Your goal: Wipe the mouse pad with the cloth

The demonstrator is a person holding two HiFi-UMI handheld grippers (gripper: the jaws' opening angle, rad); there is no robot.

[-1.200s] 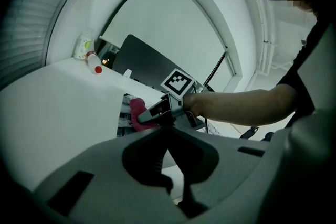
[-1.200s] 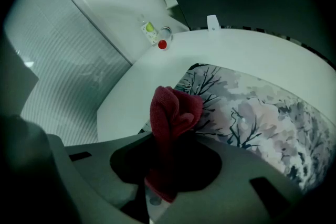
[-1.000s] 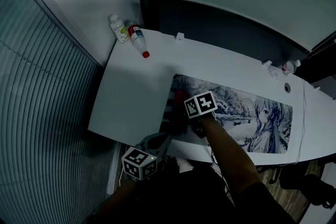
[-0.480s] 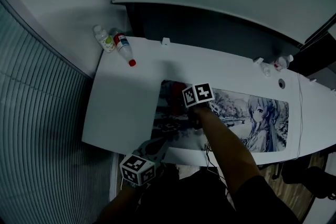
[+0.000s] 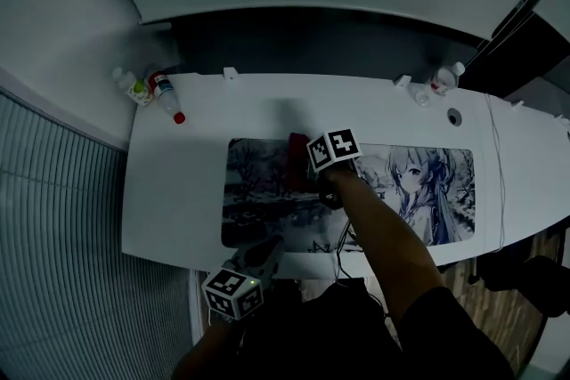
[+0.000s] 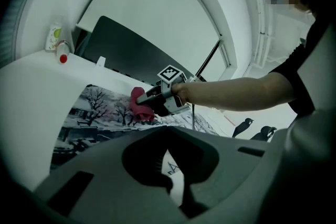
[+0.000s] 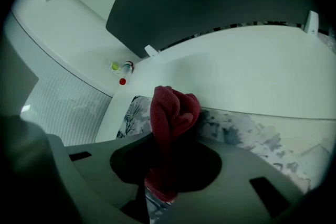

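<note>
Some way into wiping, seemingly: clamps cloth (image 7: 173, 107) in right hand-held gripper (image 7: 160, 186) on mouse pad (image 5: 258, 200), holds left hand-held gripper (image 6: 176, 176) closed, empty; next, likely sweep rightward.

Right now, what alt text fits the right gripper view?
The right gripper is shut on a bunched red cloth, held over the printed mouse pad on a white desk. Two small bottles sit at the desk's far corner.

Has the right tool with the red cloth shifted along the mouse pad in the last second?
Yes. The right tool, shut on the red cloth, has slid rightward from the printed mouse pad's left edge toward its middle.
</note>
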